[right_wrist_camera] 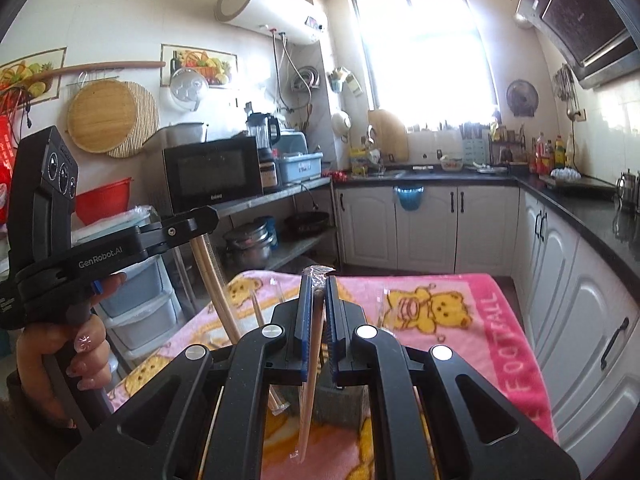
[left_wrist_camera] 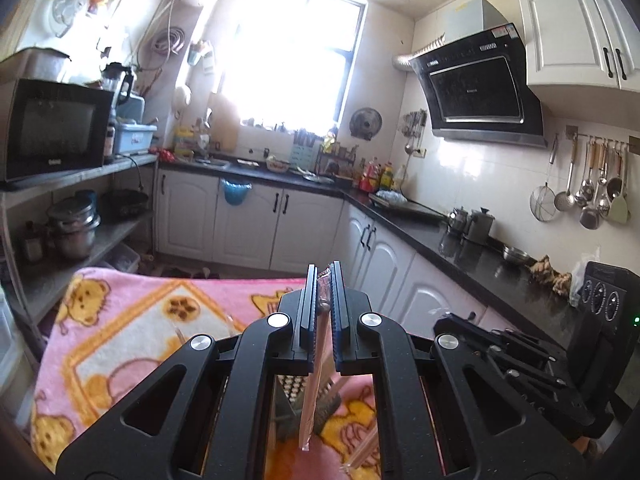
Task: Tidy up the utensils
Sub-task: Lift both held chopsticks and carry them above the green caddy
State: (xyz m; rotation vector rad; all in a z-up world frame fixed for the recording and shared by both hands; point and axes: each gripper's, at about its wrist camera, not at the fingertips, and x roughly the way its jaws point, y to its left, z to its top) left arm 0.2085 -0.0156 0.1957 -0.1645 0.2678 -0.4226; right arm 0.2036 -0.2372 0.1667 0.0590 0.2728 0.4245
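My left gripper [left_wrist_camera: 325, 276] is shut on a pair of chopsticks in a clear wrapper [left_wrist_camera: 310, 408] that hangs down between the jaws above the pink blanket. My right gripper [right_wrist_camera: 318, 280] is shut on another wrapped pair of chopsticks [right_wrist_camera: 310, 392], also hanging down. Below both grippers stands a grey utensil holder [right_wrist_camera: 340, 404], seen in the left wrist view too [left_wrist_camera: 290, 396]. More wrapped chopsticks [right_wrist_camera: 258, 312] lie on the blanket. The left gripper [right_wrist_camera: 188, 224] also shows from the side in the right wrist view, with chopsticks [right_wrist_camera: 214, 288] hanging from it.
A pink teddy-bear blanket [left_wrist_camera: 132, 320] covers the table [right_wrist_camera: 460, 320]. White cabinets [right_wrist_camera: 560, 288] and a black counter [left_wrist_camera: 460, 248] run along the right. A metal shelf with a microwave [right_wrist_camera: 214, 174] and pots [left_wrist_camera: 74, 224] stands at the left. The right gripper's body [left_wrist_camera: 520, 352] is at my right.
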